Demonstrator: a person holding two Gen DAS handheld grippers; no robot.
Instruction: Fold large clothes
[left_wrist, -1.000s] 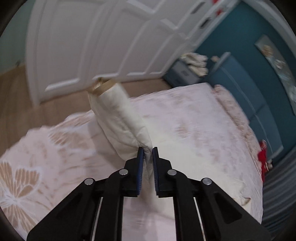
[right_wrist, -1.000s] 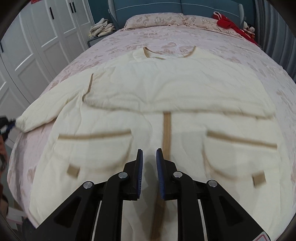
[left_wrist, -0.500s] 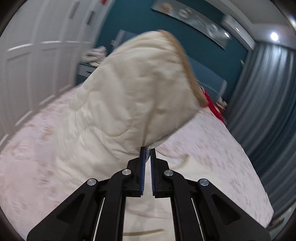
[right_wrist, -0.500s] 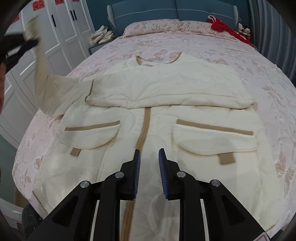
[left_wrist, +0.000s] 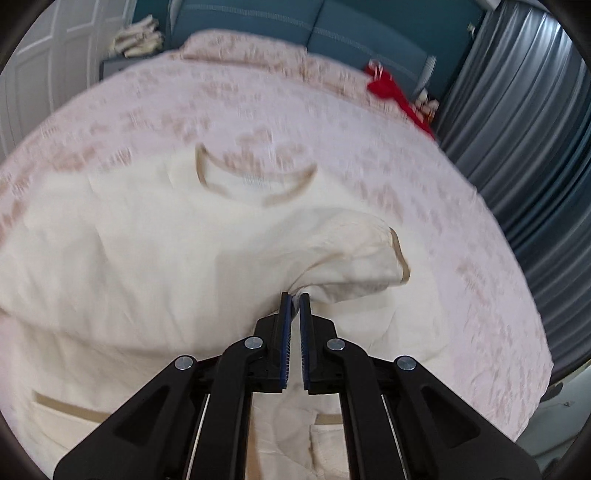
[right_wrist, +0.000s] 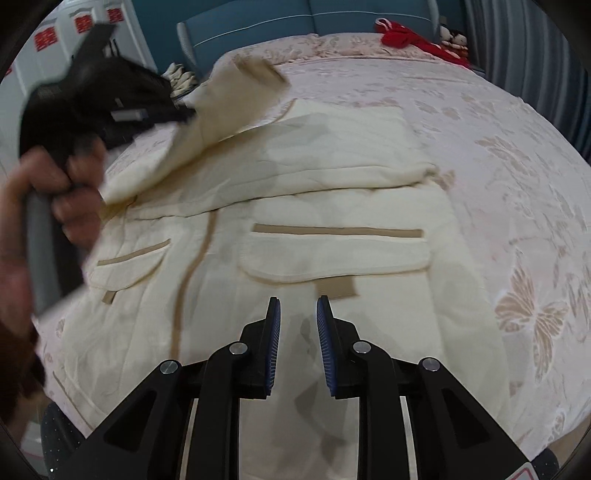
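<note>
A cream quilted coat with tan trim lies spread face-up across a floral-covered bed, collar toward the teal headboard. Its right sleeve is already folded flat across the chest. Its left sleeve is lifted above the chest, the tan-edged cuff hanging free, pinched near its end between the nearly closed jaws of the left gripper, which a hand grips by the handle. The right gripper hovers empty above the coat's lower front, just below the flap pocket, jaws parted a moderate gap. Red paper decorations on the white wardrobe doors are too blurred to read.
</note>
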